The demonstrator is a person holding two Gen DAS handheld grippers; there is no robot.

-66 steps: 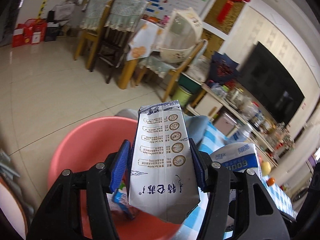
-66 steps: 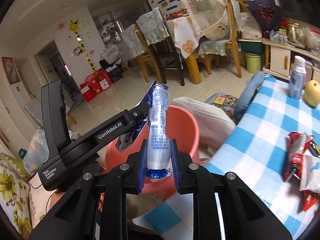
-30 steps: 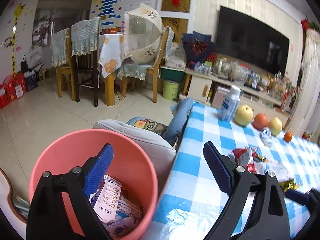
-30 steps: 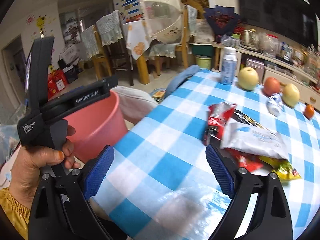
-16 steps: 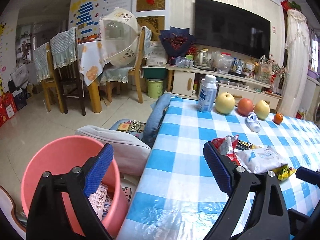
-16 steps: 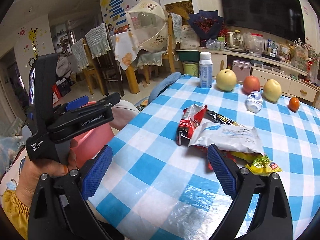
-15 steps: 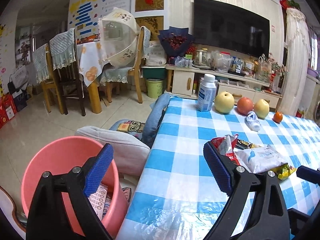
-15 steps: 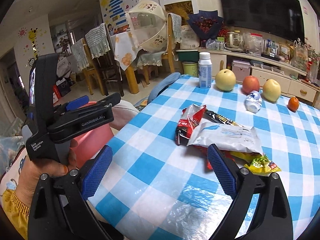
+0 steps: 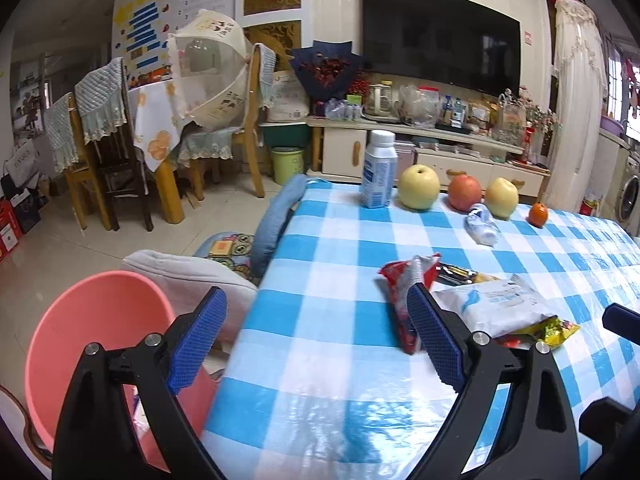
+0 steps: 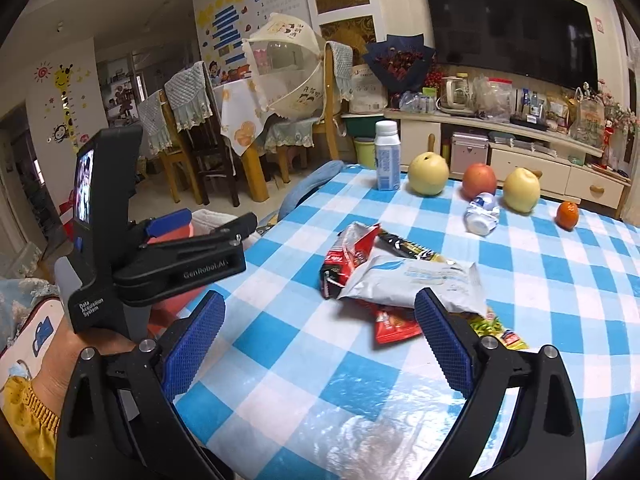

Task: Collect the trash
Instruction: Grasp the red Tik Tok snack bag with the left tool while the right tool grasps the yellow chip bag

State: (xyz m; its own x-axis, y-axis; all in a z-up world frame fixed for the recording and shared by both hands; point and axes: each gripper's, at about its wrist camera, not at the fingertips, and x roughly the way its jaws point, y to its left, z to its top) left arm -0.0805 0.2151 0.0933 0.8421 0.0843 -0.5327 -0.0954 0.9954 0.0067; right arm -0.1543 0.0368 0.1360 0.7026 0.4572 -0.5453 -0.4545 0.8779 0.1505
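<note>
A pile of wrappers lies on the blue-checked table [image 10: 304,352]: a white pouch [image 10: 416,280] on top, a red wrapper [image 10: 348,256] to its left, a black-gold one [image 10: 404,248] behind, a yellow-green one [image 10: 496,330] at the right. The pile also shows in the left wrist view, with the white pouch [image 9: 496,304] and red wrapper [image 9: 400,292]. My left gripper [image 9: 316,332] is open and empty, between the pink bucket [image 9: 80,320] and the pile. My right gripper [image 10: 320,340] is open and empty, just short of the pile. A crushed bottle [image 10: 482,210] lies farther back.
A white-blue bottle [image 10: 387,156], two pears [image 10: 428,174], an apple [image 10: 479,180] and a tangerine [image 10: 567,214] stand along the table's far side. A grey cushion [image 9: 188,276] and a blue cloth [image 9: 276,216] sit at the left edge. Chairs and a dining table stand behind.
Both grippers let go of their cartons over the bucket and opened. Both then swung right from the bucket toward the wrapper pile on the table, which now looks nearer.
</note>
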